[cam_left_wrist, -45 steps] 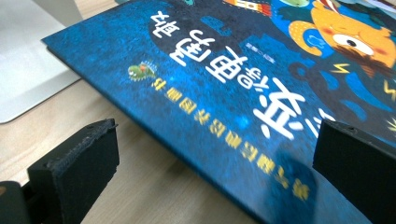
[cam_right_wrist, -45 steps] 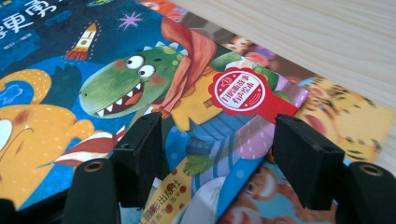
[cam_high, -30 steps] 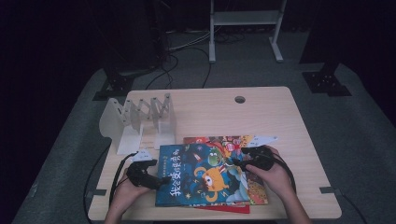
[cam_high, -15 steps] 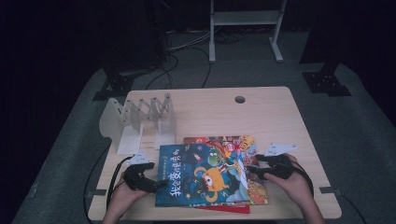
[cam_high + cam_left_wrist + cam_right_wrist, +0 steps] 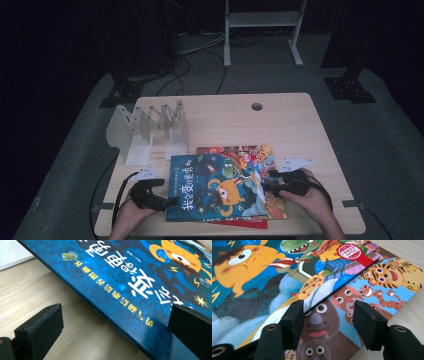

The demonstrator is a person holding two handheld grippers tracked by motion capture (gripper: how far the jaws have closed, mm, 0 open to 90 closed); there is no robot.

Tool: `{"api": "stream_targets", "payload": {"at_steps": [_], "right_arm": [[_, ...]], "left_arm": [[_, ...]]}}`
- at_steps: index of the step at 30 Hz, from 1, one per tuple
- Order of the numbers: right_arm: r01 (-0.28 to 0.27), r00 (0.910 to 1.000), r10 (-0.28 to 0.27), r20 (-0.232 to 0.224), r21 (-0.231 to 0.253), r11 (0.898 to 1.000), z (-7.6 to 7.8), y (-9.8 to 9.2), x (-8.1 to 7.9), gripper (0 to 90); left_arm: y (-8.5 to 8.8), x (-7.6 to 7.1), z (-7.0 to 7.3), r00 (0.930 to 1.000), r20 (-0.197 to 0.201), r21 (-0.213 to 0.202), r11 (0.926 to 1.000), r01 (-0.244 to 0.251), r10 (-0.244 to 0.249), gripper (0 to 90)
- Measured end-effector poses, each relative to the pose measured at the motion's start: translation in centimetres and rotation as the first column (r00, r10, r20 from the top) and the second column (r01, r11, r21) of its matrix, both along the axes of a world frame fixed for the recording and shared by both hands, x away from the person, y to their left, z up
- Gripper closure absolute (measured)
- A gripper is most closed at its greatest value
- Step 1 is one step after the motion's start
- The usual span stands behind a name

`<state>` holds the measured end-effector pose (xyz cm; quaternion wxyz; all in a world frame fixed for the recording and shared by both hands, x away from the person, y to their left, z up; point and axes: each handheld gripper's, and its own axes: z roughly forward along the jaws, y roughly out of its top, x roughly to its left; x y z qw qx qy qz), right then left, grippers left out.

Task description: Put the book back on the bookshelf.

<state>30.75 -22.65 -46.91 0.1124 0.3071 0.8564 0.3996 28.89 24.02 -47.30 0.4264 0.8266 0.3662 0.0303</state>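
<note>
Right hand-held gripper (image 5: 327, 312): lies low over the right side of the book stack, pointing in toward its middle. Its jaws have just been closing, yet a clear gap remains and nothing sits between the pads. One jaw hangs over the right edge of the blue book (image 5: 215, 187). The other is over the tiger book (image 5: 372, 290) beneath it. Judgement: narrowed to line up on the blue cover's edge, not yet a grip.

Left hand-held gripper (image 5: 116, 310): jaws wide apart, holding nothing. They straddle the left edge of the blue book, one jaw over bare table (image 5: 280, 125) and the other over the cover. The edge runs diagonally through the gap. I cannot tell whether either pad touches it.

Blue book: lies flat, face up, on top of the stack at the near middle of the table. It is skewed against the tiger book, whose upper and right margins show. A red book (image 5: 240, 223) peeks out along the near edge below both.

Rack (image 5: 150, 125): white, folding, upright on the table's left, just beyond the blue book's far left corner. Its slots look vacant.

Judgement: with one gripper at each side edge, the hands appear set to lift the top book off the stack together. A flat cover offers only its edges, hence the low, level approach. Risk: the right jaws catching the tiger book as well.
</note>
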Motion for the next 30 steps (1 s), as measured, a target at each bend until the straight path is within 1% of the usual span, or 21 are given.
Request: {"api": "stream_targets", "payload": {"at_steps": [2,4,5,6,9,11,15,18,19,21,22,25,26,27,30], "right_arm": [[-0.003,0.9999,0.003,0.013,-0.007,1.0,0.0,0.0,-0.1,43.5],[-0.001,0.9999,0.001,0.016,-0.011,1.0,0.0,0.1,-0.3,44.3],[-0.003,0.9998,0.003,0.019,-0.013,1.0,0.1,0.1,-0.3,44.2],[-0.011,0.9998,0.011,0.019,-0.01,1.0,0.0,0.1,-0.3,43.7],[-0.021,0.9997,0.021,0.006,-0.004,1.0,0.0,0.3,-0.4,42.4],[-0.04,0.9991,0.04,0.011,0.0,0.999,0.0,0.6,-0.6,41.6],[-0.053,0.9986,0.053,0.009,-0.003,0.999,0.0,0.8,-0.7,41.5],[-0.072,0.9974,0.072,0.011,0.0,0.997,0.0,1.0,-0.8,40.5],[-0.089,0.996,0.089,0.011,0.001,0.996,-0.1,1.2,-0.8,39.0],[-0.101,0.9948,0.101,0.009,0.004,0.995,-0.1,1.3,-0.9,38.7],[-0.101,0.9948,0.101,0.009,0.004,0.995,-0.1,1.3,-0.9,38.7],[-0.106,0.9943,0.106,0.011,0.006,0.994,-0.1,1.4,-0.9,38.4],[-0.108,0.9941,0.108,0.011,0.005,0.994,-0.1,1.5,-0.9,38.5],[-0.109,0.9939,0.109,0.014,0.005,0.994,-0.1,1.6,-0.9,38.7],[-0.109,0.9939,0.109,0.015,0.003,0.994,-0.1,1.6,-0.9,39.2]], "left_arm": [[0.1,-0.1,0.0,1.0,-0.002,-0.002,1.0,0.008,-0.008,0.0],[0.0,-0.2,-0.1,0.9999,-0.007,-0.012,0.9999,0.009,-0.009,0.0],[-0.1,-0.3,-0.3,0.9996,-0.021,-0.024,0.9996,0.018,-0.019,0.0],[-0.1,-0.3,-0.3,0.9996,-0.021,-0.024,0.9996,0.018,-0.019,0.0],[-0.4,-0.4,-0.5,0.9986,-0.039,-0.042,0.9985,0.035,-0.036,0.0],[-0.5,-0.6,-0.6,0.998,-0.05,-0.053,0.9979,0.037,-0.04,0.0],[-0.4,-0.6,-0.7,0.9977,-0.057,-0.055,0.9979,0.033,-0.036,0.0],[-0.4,-0.6,-0.7,0.9961,-0.072,-0.062,0.997,0.047,-0.051,0.0],[-0.6,-0.6,-0.8,0.9943,-0.083,-0.068,0.9957,0.062,-0.068,0.0],[-0.6,-0.6,-0.9,0.9939,-0.09,-0.071,0.9958,0.058,-0.064,0.0],[-0.5,-0.6,-0.8,0.9942,-0.087,-0.07,0.9958,0.059,-0.065,0.0],[-0.4,-0.6,-0.5,0.9927,-0.095,-0.047,0.9965,0.069,-0.074,0.0],[-0.4,-0.6,-0.4,0.9923,-0.097,-0.045,0.9964,0.073,-0.077,0.0],[-0.3,-0.6,-0.4,0.9919,-0.1,-0.046,0.9962,0.074,-0.078,0.0],[-0.1,-0.7,0.0,0.9901,-0.114,-0.066,0.9951,0.074,-0.081,0.0]]}}
